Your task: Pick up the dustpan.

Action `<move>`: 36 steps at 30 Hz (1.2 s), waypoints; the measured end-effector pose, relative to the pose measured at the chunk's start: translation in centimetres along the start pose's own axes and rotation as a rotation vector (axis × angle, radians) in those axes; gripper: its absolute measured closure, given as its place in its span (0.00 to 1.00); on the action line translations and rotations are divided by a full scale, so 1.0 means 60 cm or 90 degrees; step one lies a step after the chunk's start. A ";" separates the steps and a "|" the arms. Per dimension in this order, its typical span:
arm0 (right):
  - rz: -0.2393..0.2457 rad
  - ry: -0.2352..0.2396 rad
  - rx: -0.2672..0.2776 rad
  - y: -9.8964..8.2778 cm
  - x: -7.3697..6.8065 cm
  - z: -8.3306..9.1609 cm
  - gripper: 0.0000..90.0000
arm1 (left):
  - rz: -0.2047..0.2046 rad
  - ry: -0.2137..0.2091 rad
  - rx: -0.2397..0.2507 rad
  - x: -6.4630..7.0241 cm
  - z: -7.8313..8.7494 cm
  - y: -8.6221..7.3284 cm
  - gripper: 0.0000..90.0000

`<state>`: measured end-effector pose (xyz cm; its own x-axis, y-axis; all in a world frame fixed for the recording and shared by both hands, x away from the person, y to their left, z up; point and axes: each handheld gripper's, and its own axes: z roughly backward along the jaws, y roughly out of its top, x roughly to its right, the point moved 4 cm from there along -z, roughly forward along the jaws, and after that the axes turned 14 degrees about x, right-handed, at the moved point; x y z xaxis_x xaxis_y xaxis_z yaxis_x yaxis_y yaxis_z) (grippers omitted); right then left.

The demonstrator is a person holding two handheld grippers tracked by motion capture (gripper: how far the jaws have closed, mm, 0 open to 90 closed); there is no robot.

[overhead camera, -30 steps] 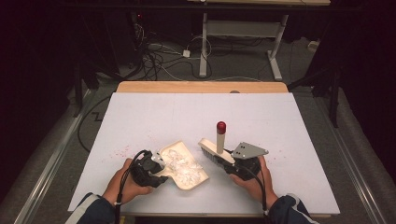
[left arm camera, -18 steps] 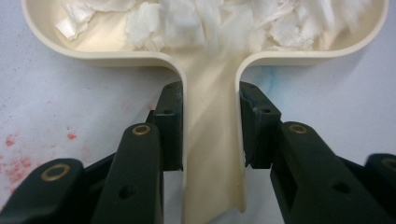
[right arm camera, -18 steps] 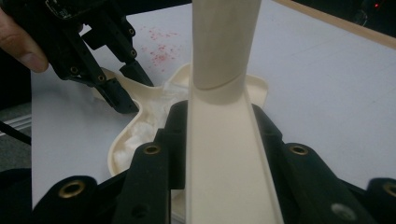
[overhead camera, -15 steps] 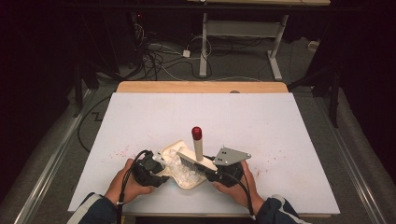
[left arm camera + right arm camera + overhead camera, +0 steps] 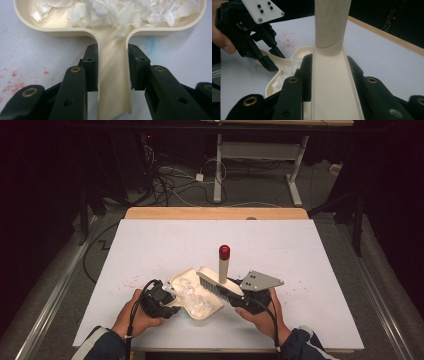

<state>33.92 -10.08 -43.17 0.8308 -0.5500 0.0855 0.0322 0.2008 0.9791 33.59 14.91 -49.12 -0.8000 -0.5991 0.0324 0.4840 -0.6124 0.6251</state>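
Note:
A cream dustpan (image 5: 192,282) lies on the white table near the front edge, with white paper scraps (image 5: 192,301) in it. My left gripper (image 5: 169,301) is shut on its handle (image 5: 113,75), a black pad on either side, and the scraps (image 5: 120,12) lie in the pan just ahead. My right gripper (image 5: 234,295) is shut on a cream hand brush (image 5: 216,282), whose bristle head hangs over the pan's right rim. Its red-tipped handle (image 5: 224,253) stands upright. In the right gripper view the brush (image 5: 332,82) rises between the jaws, with the dustpan (image 5: 287,72) and left gripper (image 5: 265,60) beyond.
Red specks (image 5: 132,281) dot the white table sheet (image 5: 280,250) left of the pan, and a few lie to the right. A wooden edge (image 5: 215,213) bounds the table's far side. Cables and a desk frame (image 5: 260,155) are on the floor beyond.
The right gripper swept the brush leftward over the dustpan, then drew it back to the right and slightly up. The left gripper and the dustpan stayed put.

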 end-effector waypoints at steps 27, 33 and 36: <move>-0.003 -0.044 -0.034 -0.012 0.079 0.086 0.75 | 0.032 0.033 0.020 -0.027 0.006 -0.002 0.71; -0.010 -0.056 -0.042 -0.019 0.098 0.111 0.75 | 0.037 0.038 0.024 -0.031 0.007 -0.005 0.71; -0.015 -0.066 -0.044 -0.022 0.106 0.124 0.75 | 0.039 0.041 0.025 -0.031 0.009 -0.006 0.71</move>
<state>35.03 -19.91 -42.53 0.7676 -0.6353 0.0853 0.0914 0.2402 0.9664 34.72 16.53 -49.01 -0.7446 -0.6672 0.0222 0.5157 -0.5538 0.6538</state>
